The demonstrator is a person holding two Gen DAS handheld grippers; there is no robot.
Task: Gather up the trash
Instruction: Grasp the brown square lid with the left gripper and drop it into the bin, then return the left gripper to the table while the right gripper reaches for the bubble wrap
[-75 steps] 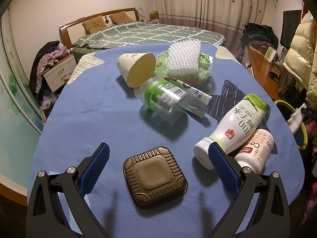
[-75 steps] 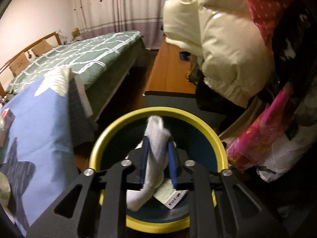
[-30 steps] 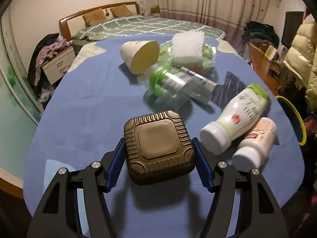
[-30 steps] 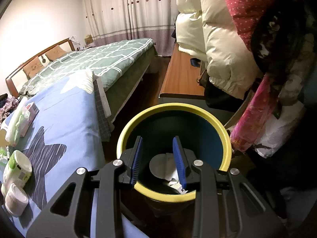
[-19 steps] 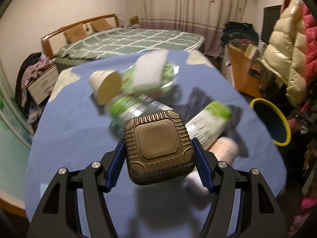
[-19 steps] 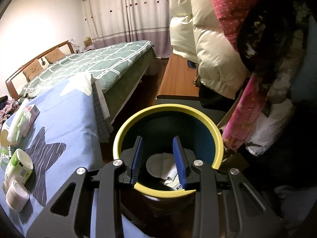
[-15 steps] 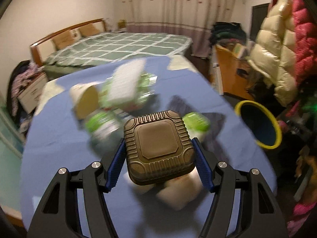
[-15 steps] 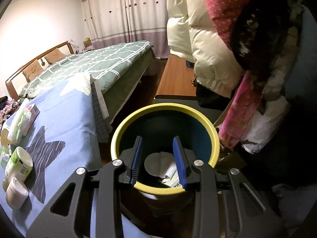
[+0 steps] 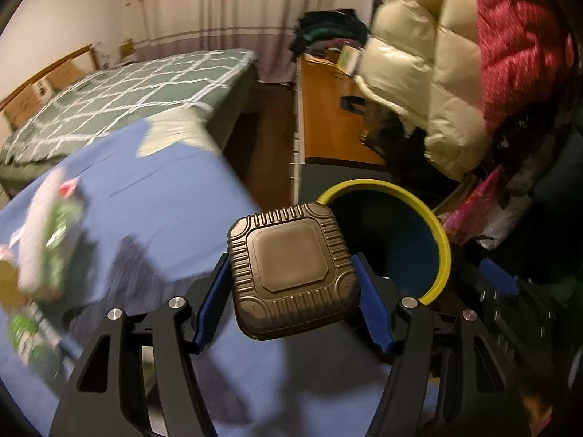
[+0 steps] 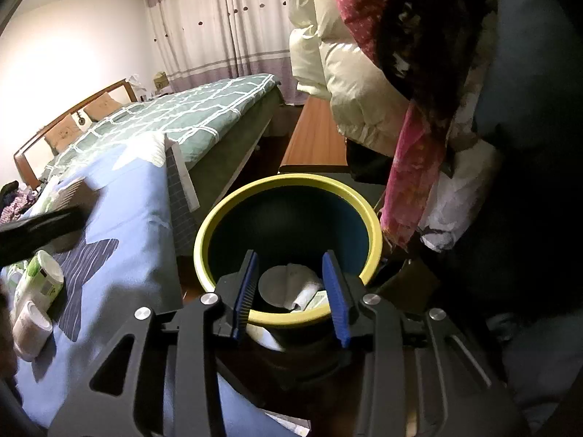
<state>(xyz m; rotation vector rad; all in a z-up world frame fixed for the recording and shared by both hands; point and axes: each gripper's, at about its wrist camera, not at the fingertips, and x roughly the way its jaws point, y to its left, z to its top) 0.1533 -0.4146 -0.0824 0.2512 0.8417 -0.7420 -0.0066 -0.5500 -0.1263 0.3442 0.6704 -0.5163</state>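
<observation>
- I am carrying the brown ribbed container (image 9: 291, 273) in my left gripper (image 9: 293, 306), both blue pads clamped on its sides, held above the blue cloth's (image 9: 175, 196) edge near the yellow-rimmed bin (image 9: 439, 233).
- Next I am needing to get it over the bin's mouth, then let go.
- My right gripper (image 10: 289, 291) is opening, empty, over the bin.
- A second ago the container was lying on the cloth among the bottles (image 10: 38, 284).
</observation>
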